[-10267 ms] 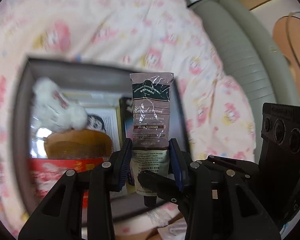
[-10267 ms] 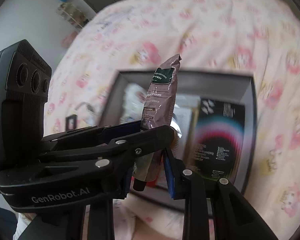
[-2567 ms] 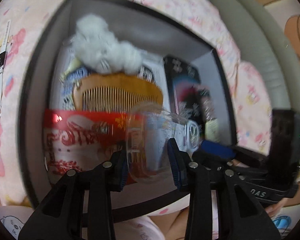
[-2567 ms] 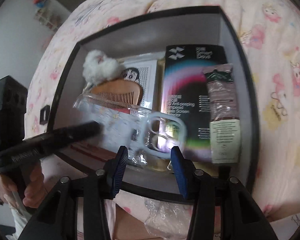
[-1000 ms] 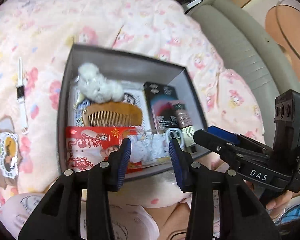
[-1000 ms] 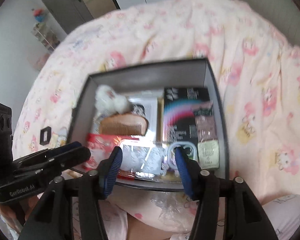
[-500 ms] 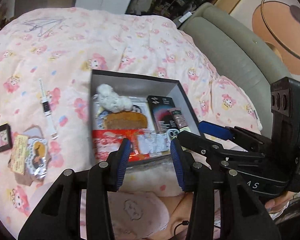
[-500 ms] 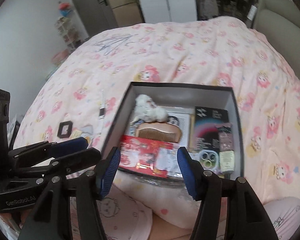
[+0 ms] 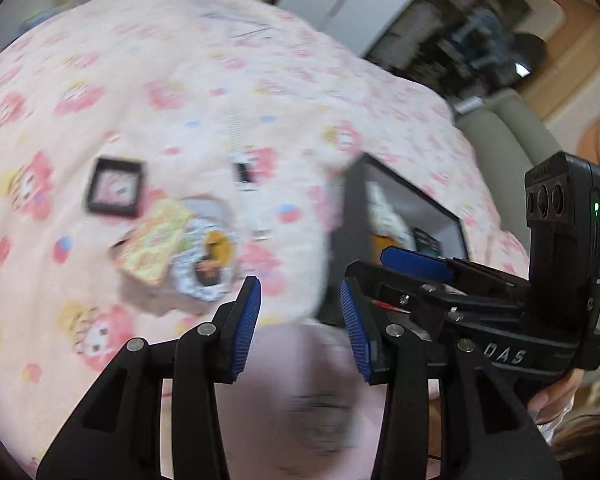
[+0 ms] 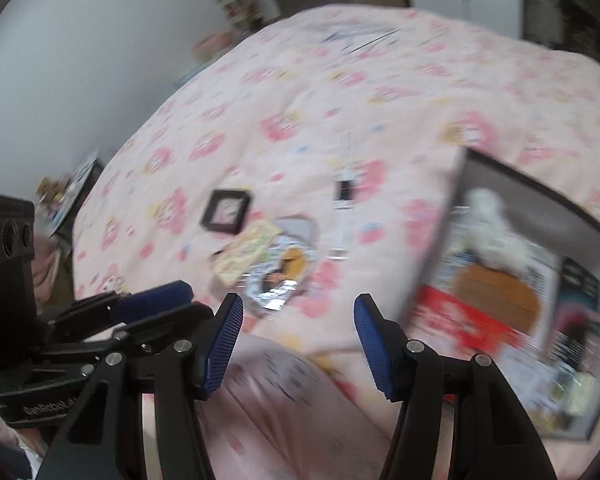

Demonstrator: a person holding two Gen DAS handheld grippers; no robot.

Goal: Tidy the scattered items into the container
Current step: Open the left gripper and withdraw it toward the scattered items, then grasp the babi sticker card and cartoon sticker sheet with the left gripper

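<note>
**Container at the right, loose items left on the bedspread**

The container [image 10: 512,176], a dark-walled box, is seen at the right of the right wrist view, resting on the pink patterned bedspread [image 10: 340,80]. Inside it a white fluffy item [image 10: 490,224], a brown wooden comb [image 10: 496,288], a red packet [image 10: 460,320] and a dark printed box [image 10: 580,300] are made out, all blurred by motion. In the left wrist view only a part of the container [image 9: 412,184] is shown, behind the other gripper's fingers.

Loose items are spread over the bedspread to the left of the container, well apart from it. A small black-framed picture [image 10: 226,211] is laid flat. Just beside it, nearer the camera, a yellowish card [image 10: 246,256] is seen overlapping a shiny round packet [image 10: 280,276]. A white watch [image 10: 344,184] with a dark face is stretched out between these items and the container.

The left gripper [image 9: 300,320] is held with its blue-padded jaws apart and nothing between them; the card and packet are seen just beyond its left finger. The right gripper [image 10: 298,340] is likewise held with its jaws wide apart and nothing gripped, pointed at the bare bedspread between the packet and the container. Each gripper is visible at the edge of the other's view.
</note>
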